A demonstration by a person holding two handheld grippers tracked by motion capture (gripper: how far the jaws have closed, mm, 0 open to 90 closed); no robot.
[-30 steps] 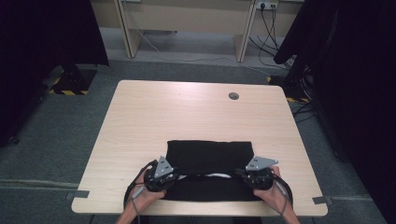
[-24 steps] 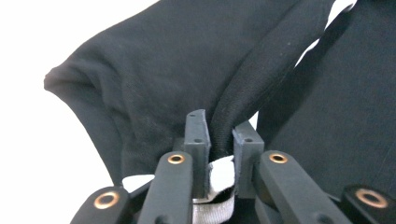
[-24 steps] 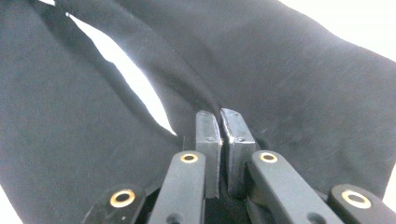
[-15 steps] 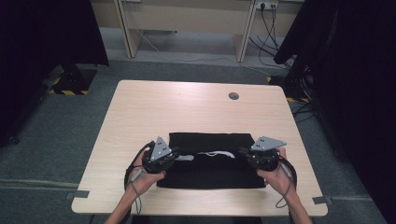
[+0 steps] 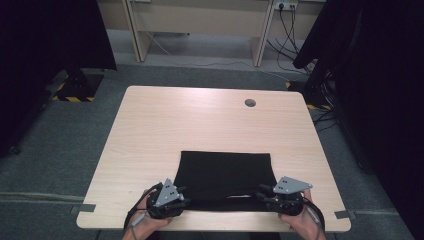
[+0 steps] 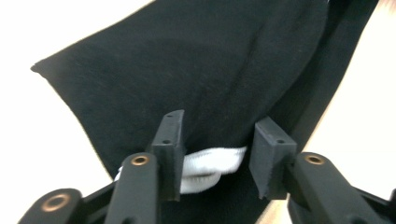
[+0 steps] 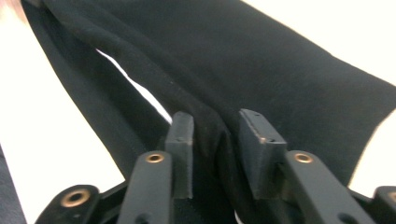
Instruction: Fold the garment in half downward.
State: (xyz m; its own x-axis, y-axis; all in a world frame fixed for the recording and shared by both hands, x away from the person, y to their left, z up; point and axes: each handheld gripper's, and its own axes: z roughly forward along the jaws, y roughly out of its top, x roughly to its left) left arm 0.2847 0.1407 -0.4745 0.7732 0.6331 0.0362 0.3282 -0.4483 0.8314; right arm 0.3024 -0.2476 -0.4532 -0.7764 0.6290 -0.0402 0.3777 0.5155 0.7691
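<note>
A black folded cloth [image 5: 225, 172] lies on the near half of the wooden table [image 5: 200, 120], with a white strip [image 5: 242, 196] showing at its near edge. My left gripper [image 5: 185, 196] is at the cloth's near left corner. In the left gripper view its jaws hold bunched black cloth [image 6: 196, 70] and a white band [image 6: 212, 163], left gripper [image 6: 217, 140]. My right gripper [image 5: 263, 193] is at the near right corner. In the right gripper view a raised ridge of cloth [image 7: 280, 65] runs between its jaws, right gripper [image 7: 215, 135].
A round cable hole [image 5: 250, 103] sits at the table's far right. Black curtains [image 5: 45, 35] hang on both sides. Desk legs and cables [image 5: 285, 30] stand behind the table. Grey tape [image 5: 345, 214] marks the near corners.
Both grippers went forward with the cloth's near edge, then came back toward the table's near edge. The cloth shifted slightly toward the person with them.
</note>
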